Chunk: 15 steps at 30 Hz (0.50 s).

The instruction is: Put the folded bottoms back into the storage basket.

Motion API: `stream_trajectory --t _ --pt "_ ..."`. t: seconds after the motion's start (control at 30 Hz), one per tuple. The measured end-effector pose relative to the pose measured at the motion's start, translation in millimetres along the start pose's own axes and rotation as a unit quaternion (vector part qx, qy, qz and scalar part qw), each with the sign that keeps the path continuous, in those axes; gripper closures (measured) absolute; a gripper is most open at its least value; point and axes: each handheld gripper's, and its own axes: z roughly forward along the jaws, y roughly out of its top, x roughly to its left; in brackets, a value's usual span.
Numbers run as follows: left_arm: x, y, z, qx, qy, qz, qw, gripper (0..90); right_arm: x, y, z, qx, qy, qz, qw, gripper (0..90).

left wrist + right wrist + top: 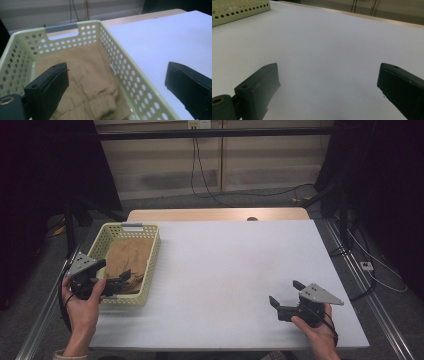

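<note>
High view: the left tongs (116,281) hang released at the near right corner of the pale yellow perforated basket (152,262), which sits at the desk's (235,265) left edge with a tan garment (127,262) inside. The right tongs (285,295), also released, rest near the front right edge, with wide bare desk between.

Left gripper view: jaws straddle the basket's (130,75) right wall, one above the garment (92,77).

Right gripper view: parted jaws over bare desk (324,45); basket (239,10) well apart.
</note>
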Motion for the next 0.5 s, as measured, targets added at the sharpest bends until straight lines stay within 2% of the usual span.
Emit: stream_trajectory --t 0.1,0.23,0.5 --pt "-8.3 6.0 1.3 -0.005 -0.008 0.012 0.9999 5.3 0.3 0.2 0.2 0.000 0.000 0.000 1.0000 4.0" --pt "-14.6 9.9 5.8 -0.010 -0.013 0.017 0.9997 5.3 0.3 0.3 -0.5 -0.001 0.000 -0.002 1.0000 4.0" --pt "-25.8 11.9 15.9 0.005 -0.033 0.031 0.9990 5.3 0.4 0.3 0.1 -0.001 0.001 -0.001 1.0000 4.0"
